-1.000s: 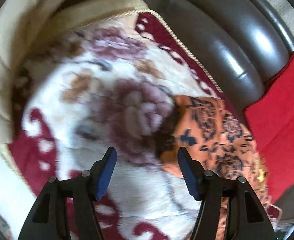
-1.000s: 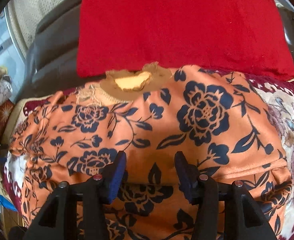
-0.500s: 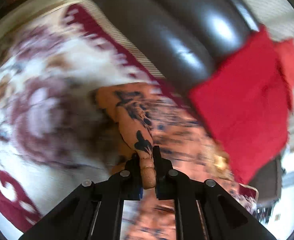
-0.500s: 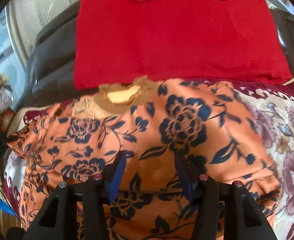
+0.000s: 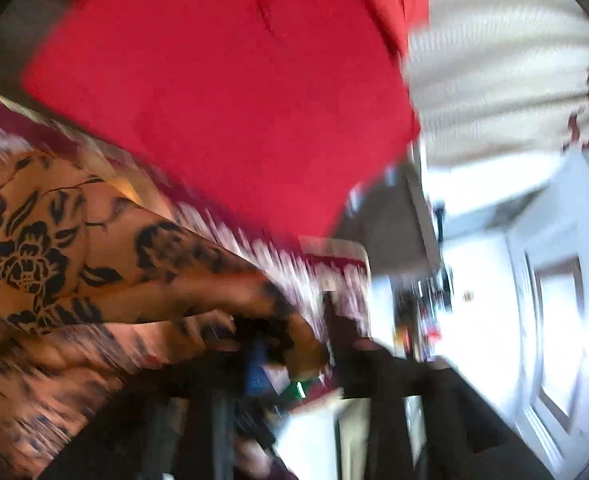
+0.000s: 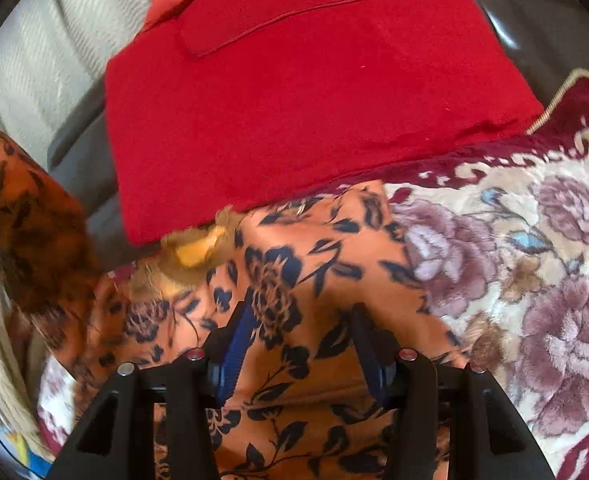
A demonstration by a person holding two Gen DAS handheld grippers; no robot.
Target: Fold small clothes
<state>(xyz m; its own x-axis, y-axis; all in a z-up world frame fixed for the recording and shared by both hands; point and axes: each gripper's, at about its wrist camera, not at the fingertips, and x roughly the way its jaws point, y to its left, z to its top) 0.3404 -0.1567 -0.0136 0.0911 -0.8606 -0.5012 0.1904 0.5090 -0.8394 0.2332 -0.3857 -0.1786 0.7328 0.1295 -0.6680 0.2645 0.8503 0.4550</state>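
Nearest in the right wrist view, the right hand-held gripper (image 6: pixel 300 336) stands with its jaws about half apart, and the orange floral garment (image 6: pixel 294 360) spreads under and between its blue pads (image 6: pixel 234 344) without being pinched. The garment lies on the floral blanket (image 6: pixel 534 280), whose pale plush with mauve roses and a maroon border runs out to the right of the garment. In the blurred left wrist view, the left hand-held gripper (image 5: pixel 294 344) has its jaws opening, with a bunched end of the same garment (image 5: pixel 94 272) lying between them at the tips; whether the pads press on it the blur does not let me tell. That raised end shows in the right wrist view as a dark orange fold lifted up at the far left of the garment. Just beyond the garment's neck opening, touching its far edge, lies the red cloth (image 6: pixel 314 100) with a stitched pocket flap. Behind the red cloth rises the dark sofa back (image 6: pixel 554 28), and beyond the garment's left side a cream ribbed cover (image 6: pixel 54 40).
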